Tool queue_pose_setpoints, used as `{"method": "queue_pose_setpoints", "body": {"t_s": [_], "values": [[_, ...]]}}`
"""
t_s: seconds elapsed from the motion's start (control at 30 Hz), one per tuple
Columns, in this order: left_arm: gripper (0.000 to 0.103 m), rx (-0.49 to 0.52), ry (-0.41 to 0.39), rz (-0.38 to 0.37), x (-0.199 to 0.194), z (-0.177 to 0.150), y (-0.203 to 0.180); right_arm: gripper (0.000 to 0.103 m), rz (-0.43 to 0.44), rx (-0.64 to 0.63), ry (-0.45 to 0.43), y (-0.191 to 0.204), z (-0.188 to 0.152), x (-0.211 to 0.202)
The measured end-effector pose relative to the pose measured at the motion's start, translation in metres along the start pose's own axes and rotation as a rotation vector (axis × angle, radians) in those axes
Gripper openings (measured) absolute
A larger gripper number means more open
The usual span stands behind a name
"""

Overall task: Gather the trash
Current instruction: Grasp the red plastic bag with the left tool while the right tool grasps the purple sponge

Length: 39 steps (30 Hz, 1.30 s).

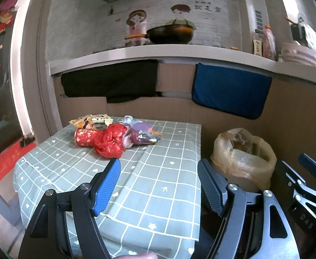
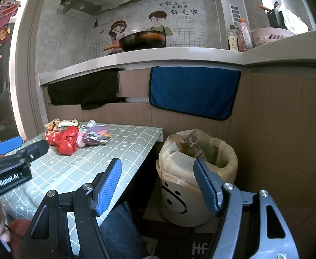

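Note:
A pile of trash lies at the far left of the checked table (image 1: 158, 172): a crumpled red plastic bag (image 1: 109, 142), a red paper cup (image 1: 84, 137) on its side, snack wrappers (image 1: 91, 120) and a purple-silver wrapper (image 1: 145, 135). The pile also shows in the right wrist view (image 2: 71, 137). My left gripper (image 1: 159, 183) is open and empty above the table's near part. My right gripper (image 2: 158, 183) is open and empty, in front of a white bin (image 2: 179, 202) with a smiley face and a yellowish liner (image 2: 222, 164). The bin also shows in the left wrist view (image 1: 244, 161).
The bin stands on the floor right of the table, against a wooden cabinet front. A blue towel (image 2: 192, 90) and a black cloth (image 2: 82, 90) hang under the counter (image 2: 136, 58). A black pan (image 2: 142, 40), bottles and a pink basket sit on the counter.

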State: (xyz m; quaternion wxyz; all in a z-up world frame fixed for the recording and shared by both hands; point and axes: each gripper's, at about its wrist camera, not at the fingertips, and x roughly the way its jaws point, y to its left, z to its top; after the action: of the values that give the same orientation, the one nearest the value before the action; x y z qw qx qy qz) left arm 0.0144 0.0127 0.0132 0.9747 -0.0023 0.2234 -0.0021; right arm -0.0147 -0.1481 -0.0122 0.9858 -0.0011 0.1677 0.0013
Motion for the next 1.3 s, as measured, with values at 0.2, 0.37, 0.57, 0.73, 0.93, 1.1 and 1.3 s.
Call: {"method": "queue_pose_setpoints", "body": {"t_s": [0.2,0.37,0.57,0.73,0.93,1.1,1.3], "values": [[0.074,-0.019,-0.065,0.032,0.009,0.029,0.013,0.067,0.023,-0.007,-0.009,-0.002,0.021,0.019],[0.074,-0.049,-0.112,0.057,0.02,0.058,0.032,0.067,0.04,-0.035,-0.051,0.01,0.052,0.036],[0.074,-0.039,-0.137,0.094,0.037,0.078,0.064,0.071,0.064,-0.108,-0.138,0.04,0.09,0.057],[0.074,-0.057,-0.13,0.143,0.057,0.084,0.098,0.071,0.11,-0.129,-0.153,0.064,0.105,0.08],[0.074,-0.143,-0.053,0.151,0.099,0.076,0.156,0.071,0.164,-0.12,-0.117,0.084,0.118,0.119],[0.074,-0.22,0.036,0.15,0.138,0.059,0.197,0.071,0.182,-0.139,-0.07,0.102,0.117,0.157],[0.074,-0.248,0.123,0.067,0.186,0.037,0.209,0.071,0.231,-0.127,0.038,0.117,0.101,0.205]]}}
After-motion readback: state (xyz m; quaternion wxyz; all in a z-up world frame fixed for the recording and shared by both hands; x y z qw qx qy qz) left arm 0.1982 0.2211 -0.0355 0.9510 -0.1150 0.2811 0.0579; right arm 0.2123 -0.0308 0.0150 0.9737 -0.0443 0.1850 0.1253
